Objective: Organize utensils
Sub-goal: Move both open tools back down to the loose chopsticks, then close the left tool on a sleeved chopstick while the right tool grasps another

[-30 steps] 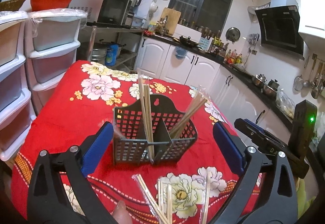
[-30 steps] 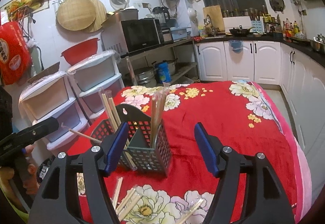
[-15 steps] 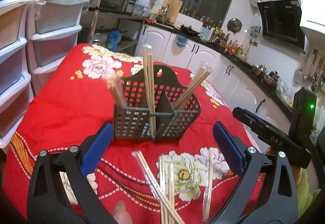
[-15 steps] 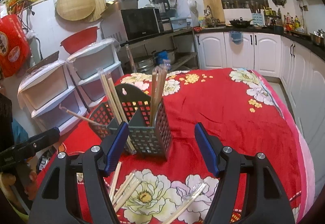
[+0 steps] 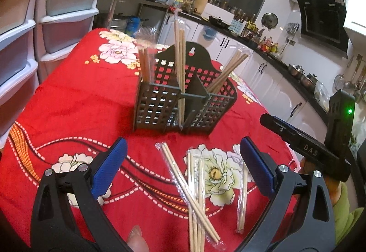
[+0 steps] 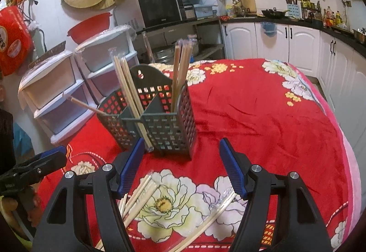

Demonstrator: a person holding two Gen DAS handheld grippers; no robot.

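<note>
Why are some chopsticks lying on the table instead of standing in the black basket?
They look out of place. Several wrapped chopsticks lie scattered and crossed on the red tablecloth in front of the black basket, while other pairs stand inside it. Both grippers are open and hold nothing, so these are not yet sorted.

I see a red flowered cloth (image 6: 263, 119) covering the desk. Behind it stand white plastic drawer units (image 6: 68, 82), one topped by a red basin (image 6: 91, 26). A black microwave (image 6: 160, 9) sits on a shelf, white cabinets (image 6: 274, 41) line the wall, and a black range hood (image 5: 322, 21) hangs on the wall
</note>
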